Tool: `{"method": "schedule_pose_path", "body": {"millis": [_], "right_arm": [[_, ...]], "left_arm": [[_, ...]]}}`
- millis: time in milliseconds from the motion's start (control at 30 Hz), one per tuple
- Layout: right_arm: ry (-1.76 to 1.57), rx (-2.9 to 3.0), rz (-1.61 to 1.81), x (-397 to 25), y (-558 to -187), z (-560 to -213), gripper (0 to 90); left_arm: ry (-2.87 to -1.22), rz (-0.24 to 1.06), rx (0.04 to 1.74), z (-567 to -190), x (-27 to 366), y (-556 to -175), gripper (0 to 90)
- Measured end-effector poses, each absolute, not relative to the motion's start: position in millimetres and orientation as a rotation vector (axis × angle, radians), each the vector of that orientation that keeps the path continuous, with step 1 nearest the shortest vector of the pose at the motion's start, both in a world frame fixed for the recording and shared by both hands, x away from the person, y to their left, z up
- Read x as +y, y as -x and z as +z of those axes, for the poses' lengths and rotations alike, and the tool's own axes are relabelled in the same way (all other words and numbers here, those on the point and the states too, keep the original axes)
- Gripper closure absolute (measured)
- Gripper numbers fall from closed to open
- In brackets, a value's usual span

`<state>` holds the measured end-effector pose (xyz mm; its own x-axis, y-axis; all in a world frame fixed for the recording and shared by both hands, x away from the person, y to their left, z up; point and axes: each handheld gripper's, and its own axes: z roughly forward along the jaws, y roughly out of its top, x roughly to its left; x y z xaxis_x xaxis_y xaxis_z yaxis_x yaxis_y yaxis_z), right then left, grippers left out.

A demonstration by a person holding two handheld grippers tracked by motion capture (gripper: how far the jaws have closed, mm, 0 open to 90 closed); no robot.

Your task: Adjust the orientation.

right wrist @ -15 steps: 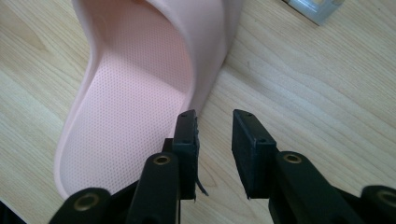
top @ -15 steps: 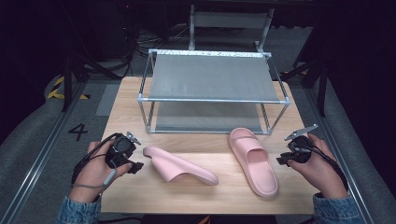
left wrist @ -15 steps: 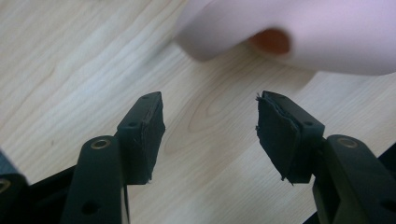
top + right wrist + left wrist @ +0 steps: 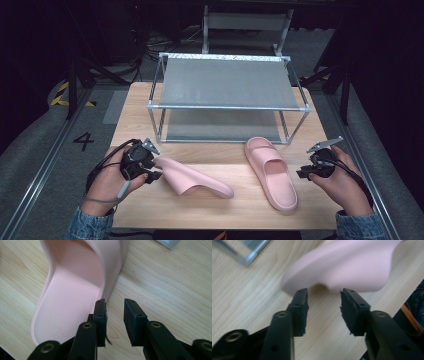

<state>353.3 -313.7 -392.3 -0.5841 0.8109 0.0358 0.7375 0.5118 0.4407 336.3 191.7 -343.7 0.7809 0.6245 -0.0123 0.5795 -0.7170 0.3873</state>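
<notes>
Two pink slippers lie on a pale wooden table [image 4: 225,210] before a metal two-tier rack [image 4: 227,100] with grey shelves. The overturned slipper [image 4: 192,179] lies just ahead of the left gripper [image 4: 150,172], whose jaws stand apart, empty. The upright slipper [image 4: 272,172] sits near the right gripper [image 4: 304,173], also parted. Grey floor surrounds the table; a "4" [image 4: 83,141] is marked there.

Two slippers are laid on the surface [image 4: 135,107] before a two-tier rack [image 4: 227,97]. The left slipper [image 4: 192,179], tipped on its side, is placed just beside the left hand-held gripper [image 4: 152,170]; the right slipper [image 4: 272,172], upright, is set near the right hand-held gripper [image 4: 305,172].
</notes>
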Motion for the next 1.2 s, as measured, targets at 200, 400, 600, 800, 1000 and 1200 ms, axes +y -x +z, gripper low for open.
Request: {"method": "schedule_pose_path", "body": {"millis": [200,400,600,800,1000,1200], "right_arm": [[-1.366,2.546,0.63,-322.2,-344.0,-393.7,68.4],[-1.391,2.53,0.629,-329.7,-338.4,-395.9,68.6],[-1.403,2.519,0.626,-334.1,-334.3,-397.9,67.8],[-1.404,2.512,0.621,-335.8,-331.7,-400.4,67.4],[-1.395,2.519,0.618,-335.1,-331.0,-401.3,67.1],[-1.378,2.517,0.617,-331.9,-328.8,-400.2,65.9]], "left_arm": [[-2.603,0.033,0.814,-342.7,172.4,-341.8,76.8],[-2.624,0.006,0.725,-343.9,154.2,-344.5,88.1],[-2.652,-0.006,0.672,-352.7,135.9,-350.3,89.8],[-2.675,-0.019,0.656,-358.9,128.5,-354.0,89.3],[-2.659,-0.032,0.662,-360.4,127.9,-356.3,89.2],[-2.626,0.001,0.676,-358.9,128.3,-357.9,87.9]]}}
